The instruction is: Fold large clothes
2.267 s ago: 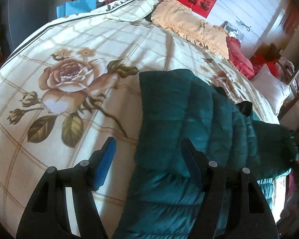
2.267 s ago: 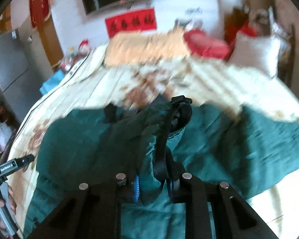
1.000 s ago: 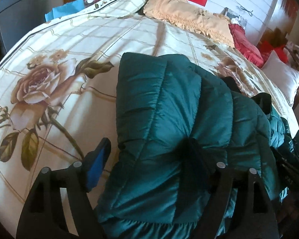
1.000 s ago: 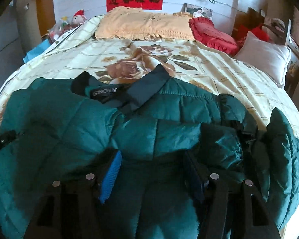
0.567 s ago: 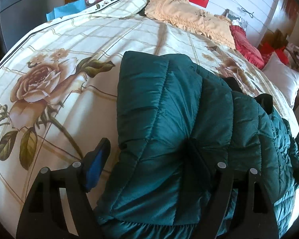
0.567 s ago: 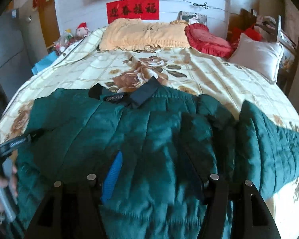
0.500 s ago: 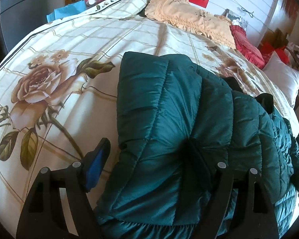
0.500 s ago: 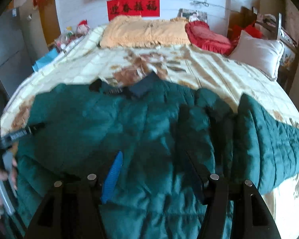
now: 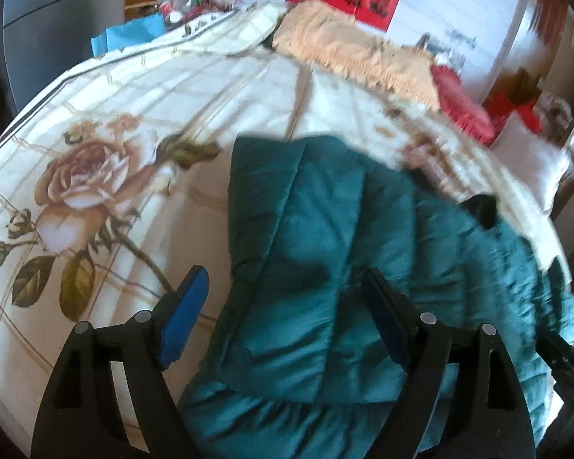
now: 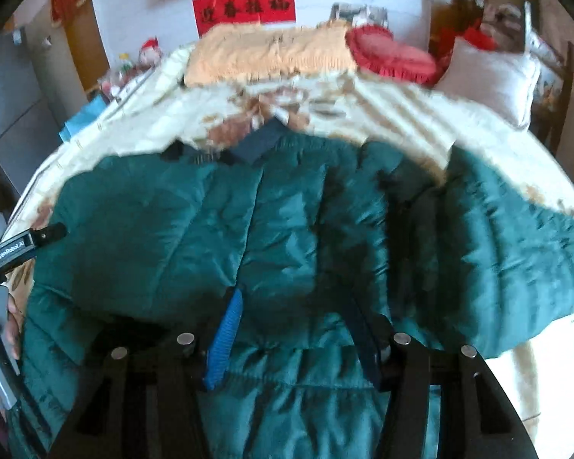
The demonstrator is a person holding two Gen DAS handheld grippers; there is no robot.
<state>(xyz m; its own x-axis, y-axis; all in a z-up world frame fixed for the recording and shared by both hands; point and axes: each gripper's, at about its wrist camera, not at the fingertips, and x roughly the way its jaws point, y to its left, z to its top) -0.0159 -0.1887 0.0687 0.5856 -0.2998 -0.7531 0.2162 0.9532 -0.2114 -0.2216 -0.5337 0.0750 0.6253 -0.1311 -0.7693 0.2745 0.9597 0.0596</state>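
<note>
The left tool (image 9: 283, 306) stands wide, its pads clear of the green quilted jacket (image 10: 271, 222) spread across the floral bedspread (image 9: 95, 176). The right tool (image 10: 292, 329) hangs over the jacket's middle, its jaws closing with jacket fabric between them but not yet pinched.

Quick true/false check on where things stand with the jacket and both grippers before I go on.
1. The green quilted jacket lies on a floral bedspread. True.
2. The left gripper is clamped shut. False: its fingers stand wide apart.
3. The jacket's collar points toward the pillows. True.
4. The right gripper hangs over bare bedspread. False: it is over the jacket, with its fingers closing.
5. The red cushion lies on the jacket. False: it sits at the headboard end.
</note>
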